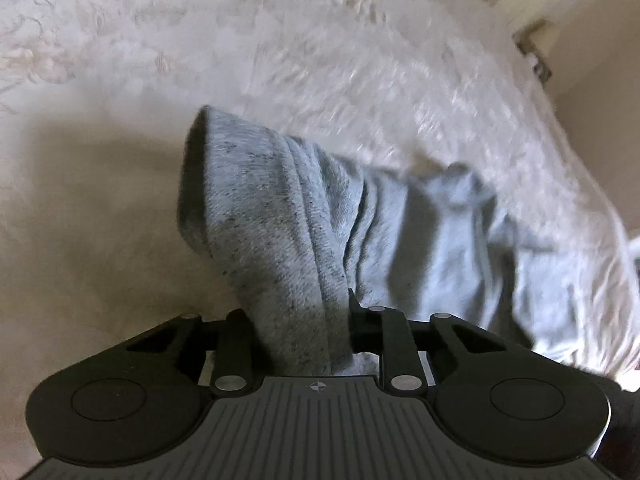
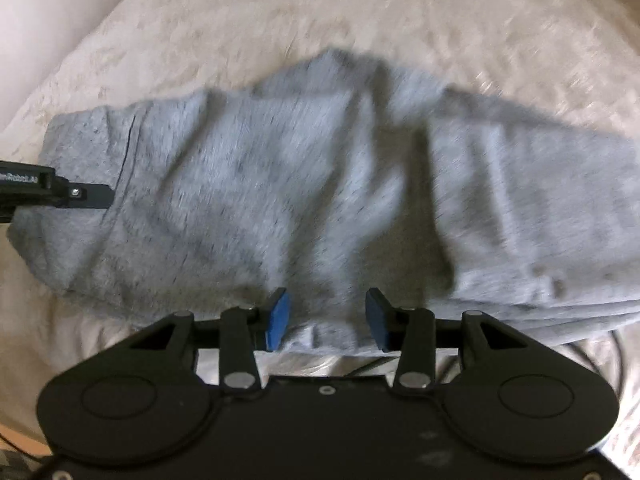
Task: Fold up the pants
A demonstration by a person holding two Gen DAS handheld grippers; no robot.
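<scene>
The grey pants (image 2: 280, 184) lie across the cream bedspread (image 2: 440, 20), their long axis running side to side in front of the right gripper (image 2: 328, 320), and every place below is given from them.

At their left end, the left gripper (image 1: 300, 328) pinches a thick bunch of the grey cloth between its fingers; in the left wrist view the fabric rises out of the jaws in a standing fold and then trails off to the right along the bedspread. In the right wrist view, this gripper shows only as a black finger reaching in from the left edge onto that end of the pants.

At their near edge, about midway along, the right gripper points down with its blue pads (image 2: 278, 320) spread part-way. Grey cloth fills the gap between the pads, but whether they press on it cannot be told; the picture is blurred, and they look to stand clear of it.

The likely step is a fold along the length. The relation that matters is this: the left hand already has the left end, so the far right end, bunched and well off to the right of both grippers, is nearer the right hand. Judged from this, the right needs a hold before any lift, or the middle will sag
</scene>
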